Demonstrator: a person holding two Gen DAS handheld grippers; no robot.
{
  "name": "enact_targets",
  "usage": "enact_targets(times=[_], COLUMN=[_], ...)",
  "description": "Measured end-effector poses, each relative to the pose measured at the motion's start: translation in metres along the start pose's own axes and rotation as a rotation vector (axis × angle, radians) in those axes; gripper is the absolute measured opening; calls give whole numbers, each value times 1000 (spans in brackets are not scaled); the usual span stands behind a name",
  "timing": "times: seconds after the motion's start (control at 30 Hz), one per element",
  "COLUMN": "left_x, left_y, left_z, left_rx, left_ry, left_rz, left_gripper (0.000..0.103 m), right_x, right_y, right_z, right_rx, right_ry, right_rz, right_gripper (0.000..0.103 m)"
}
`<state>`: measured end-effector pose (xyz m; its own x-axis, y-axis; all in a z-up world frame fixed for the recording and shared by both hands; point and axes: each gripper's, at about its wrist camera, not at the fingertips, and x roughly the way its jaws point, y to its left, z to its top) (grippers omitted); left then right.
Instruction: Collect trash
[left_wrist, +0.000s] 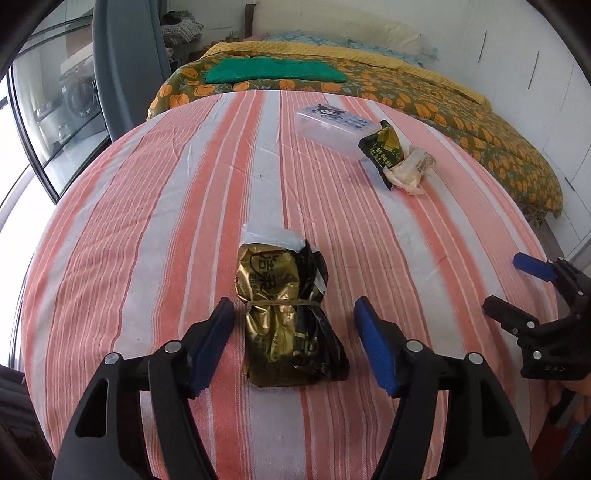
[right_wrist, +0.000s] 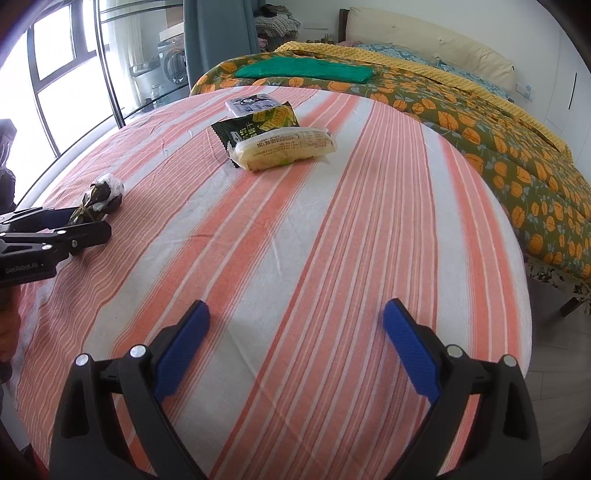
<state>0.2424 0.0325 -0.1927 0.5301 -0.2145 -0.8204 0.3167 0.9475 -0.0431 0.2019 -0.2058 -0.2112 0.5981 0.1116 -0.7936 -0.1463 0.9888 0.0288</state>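
My left gripper (left_wrist: 293, 328) sits low over the striped counter (left_wrist: 147, 229) with its fingers (left_wrist: 214, 347) released, one on each side of the gold packet (left_wrist: 284, 314) and apart from it; the packet lies flat on the cloth between them, cinched at the middle by a rubber band (left_wrist: 282, 303), with a pale end facing away from me. My right gripper (right_wrist: 295, 347) is also released, its fingers (right_wrist: 183, 347) spread wide over bare cloth with nothing between them. In the left view, the right gripper (left_wrist: 517, 291) shows at the right edge, well apart from the packet. In the right view, the left gripper (right_wrist: 55, 232) enters from the left edge, with the gold packet (right_wrist: 99, 199) just past its tips. Farther across the counter lie a cream wrapper (right_wrist: 284, 147) and a green-black wrapper (right_wrist: 258, 123), touching, the cream one partly over the dark one. Just behind them stands a clear box (left_wrist: 332, 127) with a printed lid. Beyond the counter is a bed (right_wrist: 498, 147) with a floral cover, with a green cloth (right_wrist: 306, 72) folded flat on it.
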Motion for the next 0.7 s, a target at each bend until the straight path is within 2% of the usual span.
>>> enact_targets(times=[0.17, 0.4, 0.5, 0.6, 0.67, 0.7], left_x=[3, 9, 9, 9, 9, 9], left_y=[-3, -3, -1, 0, 0, 1], left_z=[-3, -2, -2, -3, -3, -3], left_rx=[31, 25, 18, 17, 17, 17], left_ry=[-17, 8, 9, 9, 9, 9], left_rz=[37, 56, 53, 52, 52, 52], left_gripper=[79, 97, 97, 97, 97, 97], right_x=[1, 5, 7, 13, 23, 27], right_y=[-2, -4, -12, -18, -20, -20], right_z=[0, 8, 25, 52, 72, 81], right_rx=[9, 7, 97, 237, 326, 351], right_ry=[4, 43, 38, 25, 17, 9], right_rz=[7, 29, 75, 125, 128, 123], right_gripper=[93, 96, 96, 85, 72, 69])
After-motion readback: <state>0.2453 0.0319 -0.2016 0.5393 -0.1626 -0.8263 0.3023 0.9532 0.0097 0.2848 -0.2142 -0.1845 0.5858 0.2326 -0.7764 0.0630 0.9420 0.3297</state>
